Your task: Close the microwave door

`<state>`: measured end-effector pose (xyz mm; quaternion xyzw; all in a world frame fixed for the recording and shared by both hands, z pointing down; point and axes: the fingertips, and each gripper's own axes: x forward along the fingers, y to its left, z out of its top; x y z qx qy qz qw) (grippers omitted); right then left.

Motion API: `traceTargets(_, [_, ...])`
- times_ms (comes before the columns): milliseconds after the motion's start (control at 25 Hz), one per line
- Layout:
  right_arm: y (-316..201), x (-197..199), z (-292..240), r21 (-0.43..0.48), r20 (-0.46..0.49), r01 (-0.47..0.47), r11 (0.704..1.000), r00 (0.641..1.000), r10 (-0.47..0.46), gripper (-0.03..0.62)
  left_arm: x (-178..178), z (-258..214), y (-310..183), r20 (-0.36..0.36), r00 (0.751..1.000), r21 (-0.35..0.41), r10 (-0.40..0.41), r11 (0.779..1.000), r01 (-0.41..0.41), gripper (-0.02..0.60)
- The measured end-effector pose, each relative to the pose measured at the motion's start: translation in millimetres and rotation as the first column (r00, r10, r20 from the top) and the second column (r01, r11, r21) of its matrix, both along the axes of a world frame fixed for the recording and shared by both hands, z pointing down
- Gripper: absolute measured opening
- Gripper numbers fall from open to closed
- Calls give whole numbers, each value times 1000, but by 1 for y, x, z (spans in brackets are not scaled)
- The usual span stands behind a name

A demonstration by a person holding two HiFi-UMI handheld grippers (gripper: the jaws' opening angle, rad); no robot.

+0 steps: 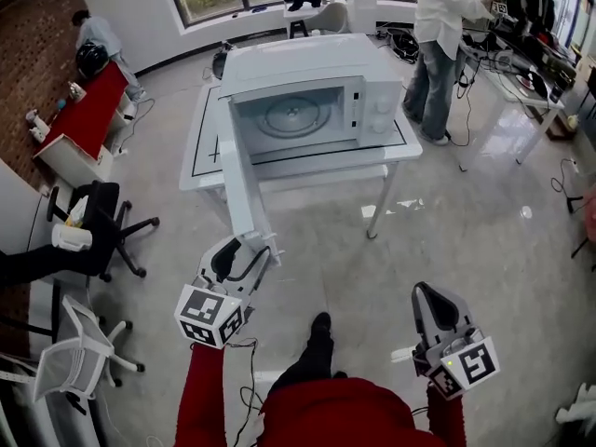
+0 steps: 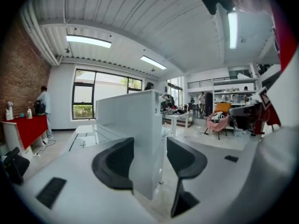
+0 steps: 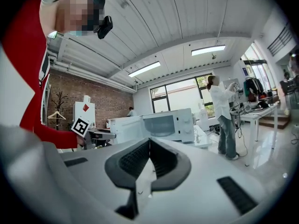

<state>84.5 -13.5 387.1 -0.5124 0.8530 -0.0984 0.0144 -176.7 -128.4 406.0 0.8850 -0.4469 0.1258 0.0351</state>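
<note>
Microwave door, a flat white panel (image 1: 237,170), stands swung wide from the left side of the boxy white microwave oven (image 1: 307,91). It reaches out past the near edge of the white bench (image 1: 200,133) towards me, leaving the cavity and its round turntable exposed.

I have the left gripper (image 1: 250,248) at the door's free edge, which in the left gripper view (image 2: 149,160) stands between jaws spread wide. I see neither pad clamping it, though the left pad is so close I cannot rule out a touch. Straddling the edge like that should let me carry the panel (image 2: 135,134) round on its hinge rather than pinch it.

The right gripper (image 1: 428,291) hangs low on my right, well apart from the bench, with its jaws closed tip to tip on nothing (image 3: 149,146). I judge it is parked there to stay clear of the door's swing.

The bench has slim white legs and a black rectangle marked on its top, and the oven sits inside that outline. Around it is a glossy pale floor strewn with cables. A brick wall and a red-topped table (image 1: 88,115) stand off the left edge, with black office chairs nearer me. Windows run along the far wall, and a person in a white shirt and jeans (image 1: 438,35) stands at a desk beyond the far right corner.
</note>
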Motion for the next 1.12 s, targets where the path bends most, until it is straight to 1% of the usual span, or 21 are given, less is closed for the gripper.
traceTargets(40, [-10,1,-2,-4,1,-11,1000,1000,11,13,5,-1,0,-5,1000,-6,20,1000,-20,230])
traceTargets(160, [-36,0,-3,-6,14,-29,1000,999,29,12,26,0,-2,-65,995,-36,77,996,-79,230])
traceTargets(320, [-61,-7,2,-26,24,-41,999,999,42,13,62,0,-11,-120,976,-53,182,980,-190,230])
traceTargets(480, [-79,-2,9,-34,21,-73,997,997,74,13,101,6,-26,-124,948,-43,294,953,-301,230])
traceTargets(640, [-93,4,15,-35,23,-130,991,991,130,12,126,7,-51,-130,926,-16,356,933,-360,230])
traceTargets(720, [-99,8,16,-37,23,-152,988,988,153,12,134,4,-67,-140,920,-8,365,929,-370,230])
traceTargets(840, [-114,20,19,-44,16,-173,984,985,173,12,147,-1,-97,-182,919,-5,349,935,-355,224])
traceTargets(920, [-123,27,24,-47,4,-178,983,984,179,12,154,0,-113,-194,924,1,329,942,-335,221])
traceTargets(1040, [-141,34,28,-57,-5,-173,983,985,173,12,162,0,-134,-180,938,12,297,954,-300,215])
traceTargets(1120, [-155,38,28,-61,-11,-161,985,987,161,12,167,-1,-147,-190,945,8,265,963,-268,206])
